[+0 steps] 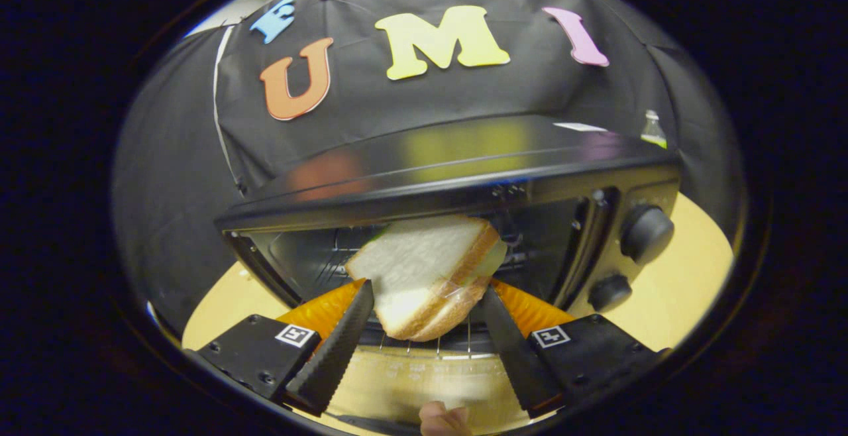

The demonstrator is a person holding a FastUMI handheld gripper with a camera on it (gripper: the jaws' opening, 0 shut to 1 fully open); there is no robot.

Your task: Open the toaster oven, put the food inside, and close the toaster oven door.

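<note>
Clamped from both sides between the two fingers of the gripper [424, 303]: a sandwich of white sliced bread with a pale filling and a bit of green at its far corner [424, 277], tilted, near edge lower, held just above the oven's mouth. Both fingers pressed against the crusts, so a firm hold, jaws closed on the food.

Just beyond the sandwich, the open cavity of the black metal toaster oven [464, 177], with a wire rack [424, 343] under the bread and bars of it visible behind. Glass door [424, 383] folded down flat below the fingers, lying toward the camera. To the right of the cavity, two round black knobs [646, 232] on the control panel. Under the oven, a light wooden table [682, 277]. At the very near edge, below the door, a fingertip of a person [440, 419].

Step in hand, by judgement: putting the food inside; door already open, closing not yet done. Next move probably forward and slightly down, to lay the sandwich flat on the rack, then to part the fingers and draw back without dragging the bread out. Care needed with the low upper edge of the opening.

Small square printed markers [295, 335] on the gripper body. A small label on the oven top, too blurred to read. No brand name legible.
</note>
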